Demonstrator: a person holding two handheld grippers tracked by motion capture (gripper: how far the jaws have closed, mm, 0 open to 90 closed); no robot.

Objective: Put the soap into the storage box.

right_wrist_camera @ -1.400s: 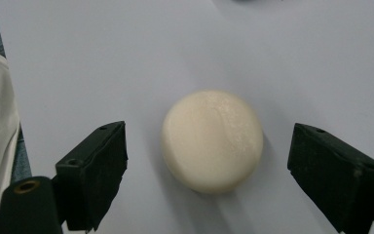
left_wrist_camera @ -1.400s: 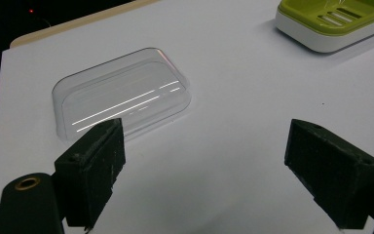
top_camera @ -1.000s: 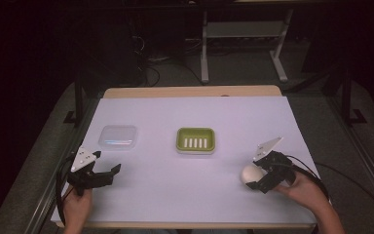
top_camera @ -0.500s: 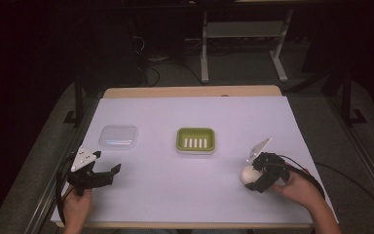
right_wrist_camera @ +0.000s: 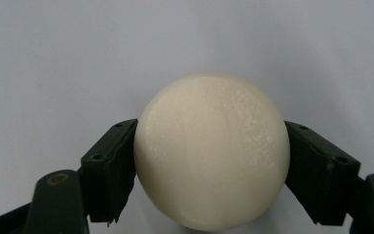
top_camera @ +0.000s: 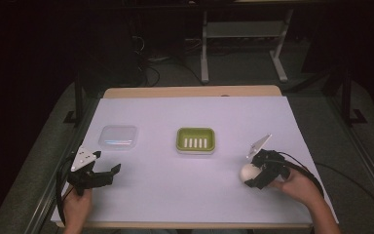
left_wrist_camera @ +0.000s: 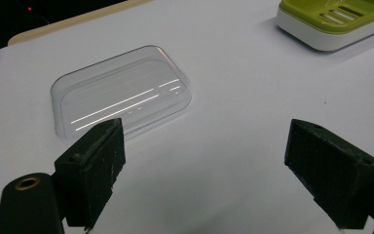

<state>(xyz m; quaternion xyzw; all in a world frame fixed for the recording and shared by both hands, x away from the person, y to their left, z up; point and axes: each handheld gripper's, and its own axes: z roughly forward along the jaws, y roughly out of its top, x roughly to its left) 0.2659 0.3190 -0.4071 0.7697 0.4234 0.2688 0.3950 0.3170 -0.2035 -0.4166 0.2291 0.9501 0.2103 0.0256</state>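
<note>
Soap: we see a cream, rounded bar (right_wrist_camera: pixel 212 151) pinched between the jaws of our right tool (top_camera: pixel 258 176), near the right front of the white surface (top_camera: pixel 190 185)
Right tool: pressed against the bar on both sides, held in our right hand (top_camera: pixel 294 184)
Left tool: our left tool (top_camera: pixel 100 174) is spread wide, nothing between its jaws, at the left front
Dish: green soap dish (top_camera: pixel 195 140) mid-surface, well apart from the bar
Lid: clear plastic lid (left_wrist_camera: pixel 121 95) lies flat, left of the dish
</note>
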